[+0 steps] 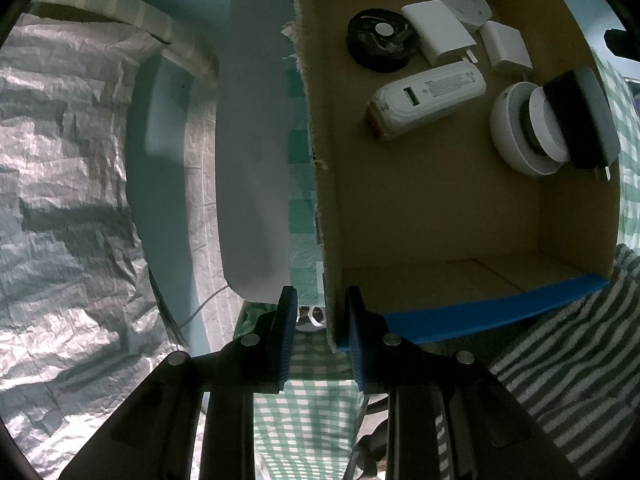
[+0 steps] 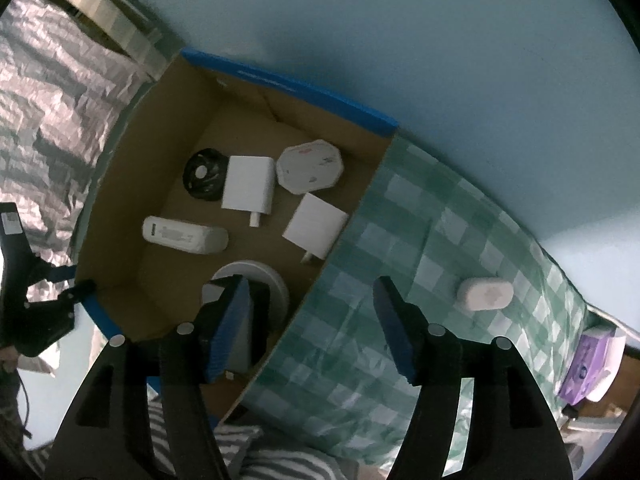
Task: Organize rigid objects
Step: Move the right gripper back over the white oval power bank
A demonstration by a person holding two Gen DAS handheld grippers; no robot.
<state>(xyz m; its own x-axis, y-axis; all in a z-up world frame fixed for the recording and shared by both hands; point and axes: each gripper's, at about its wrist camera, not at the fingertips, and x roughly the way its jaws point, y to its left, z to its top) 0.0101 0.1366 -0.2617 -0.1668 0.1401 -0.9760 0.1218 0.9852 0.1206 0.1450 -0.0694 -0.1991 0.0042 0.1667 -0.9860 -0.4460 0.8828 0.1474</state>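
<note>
Left wrist view: my left hand-held gripper [image 1: 320, 312] is clenched on the cardboard box [image 1: 440, 216] corner wall. Right wrist view: my right hand-held gripper [image 2: 310, 326] hangs released over the box rim; white case [image 2: 485, 293] lies on the checkered tabletop [image 2: 400, 240].

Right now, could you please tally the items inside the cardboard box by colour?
White: 5 — two chargers, power bank, octagonal case, round bowl-like piece.
Black: 2 — round fan, adapter.
Total: 7.
</note>
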